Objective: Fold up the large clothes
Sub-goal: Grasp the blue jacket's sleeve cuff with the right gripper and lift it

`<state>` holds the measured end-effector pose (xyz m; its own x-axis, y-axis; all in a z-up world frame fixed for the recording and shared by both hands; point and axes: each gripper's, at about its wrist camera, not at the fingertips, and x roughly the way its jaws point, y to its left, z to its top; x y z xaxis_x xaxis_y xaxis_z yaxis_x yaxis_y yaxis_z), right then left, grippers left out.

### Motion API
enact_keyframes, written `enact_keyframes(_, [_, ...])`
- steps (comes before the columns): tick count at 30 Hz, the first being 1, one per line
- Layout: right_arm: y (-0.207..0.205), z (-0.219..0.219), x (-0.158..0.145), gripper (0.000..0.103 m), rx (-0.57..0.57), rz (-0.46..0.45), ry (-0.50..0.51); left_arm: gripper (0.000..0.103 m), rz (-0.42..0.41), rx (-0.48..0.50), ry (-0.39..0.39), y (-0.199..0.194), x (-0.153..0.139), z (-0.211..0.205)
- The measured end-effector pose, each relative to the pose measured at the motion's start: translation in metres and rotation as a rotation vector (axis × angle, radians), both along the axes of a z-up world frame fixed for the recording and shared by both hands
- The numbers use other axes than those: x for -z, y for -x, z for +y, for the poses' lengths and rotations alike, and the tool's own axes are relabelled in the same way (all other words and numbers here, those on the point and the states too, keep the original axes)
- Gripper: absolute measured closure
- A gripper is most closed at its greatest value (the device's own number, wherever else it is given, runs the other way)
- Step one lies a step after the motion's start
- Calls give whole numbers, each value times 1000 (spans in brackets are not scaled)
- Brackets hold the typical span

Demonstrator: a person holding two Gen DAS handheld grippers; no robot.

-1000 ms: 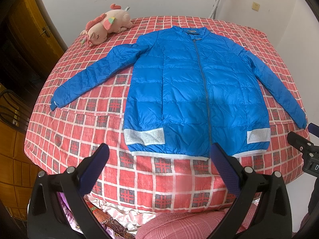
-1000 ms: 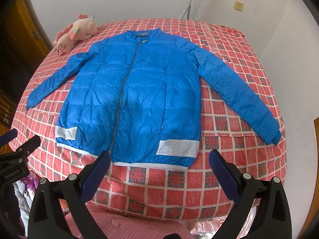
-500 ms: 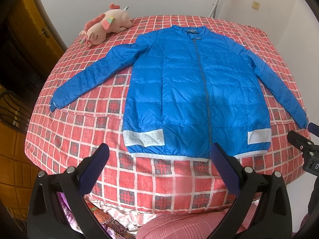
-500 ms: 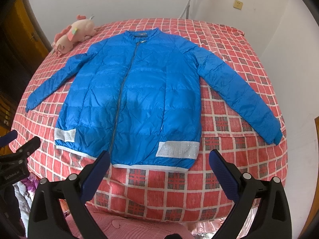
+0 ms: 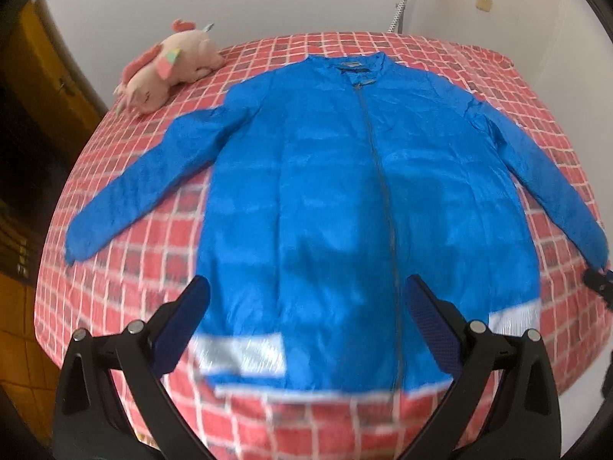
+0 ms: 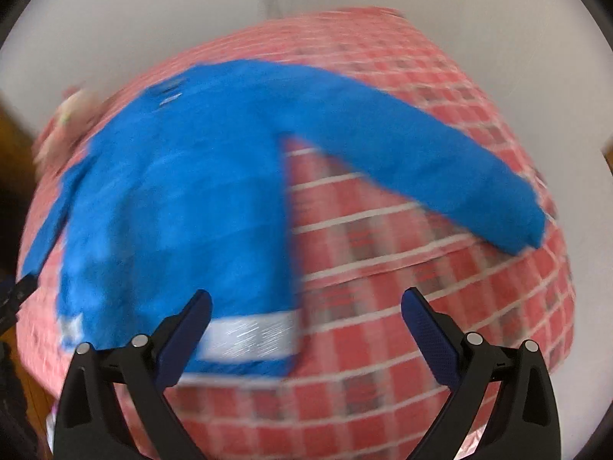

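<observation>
A blue puffer jacket lies flat and zipped on the red checked bed, sleeves spread out, silver bands at the hem. My left gripper is open and empty, held over the jacket's lower left front. My right gripper is open and empty, over the jacket's right hem corner; the right sleeve stretches away to the right. The right wrist view is blurred by motion. The other gripper shows at each view's edge.
A pink plush toy lies at the far left corner of the bed. White walls stand behind and to the right. A wooden door or cabinet is on the left. The bed's near edge drops off below both grippers.
Both grippers have moved forward and lower over the jacket's hem. The right gripper has also swung to the right, toward the right sleeve. The jacket has not moved.
</observation>
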<state>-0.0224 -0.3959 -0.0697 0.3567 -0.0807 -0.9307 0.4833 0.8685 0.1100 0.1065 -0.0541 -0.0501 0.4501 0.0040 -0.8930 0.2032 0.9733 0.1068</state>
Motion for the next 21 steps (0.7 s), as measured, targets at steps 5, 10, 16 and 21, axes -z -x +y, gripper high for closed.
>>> enact_keyframes(5, [13, -131, 17, 5, 241, 22, -40, 3, -24, 40, 8, -47, 11, -45])
enact_keyframes(10, [29, -226, 43, 7, 353, 70, -80, 3, 0, 64, 31, -78, 24, -82])
enact_keyframes(16, [37, -277, 90, 10, 400, 128, -188, 3, 16, 74, 12, -103, 44, -111])
enact_keyframes(21, [36, -292, 110, 15, 401, 100, -279, 3, 38, 56, 1, -119, 58, -117])
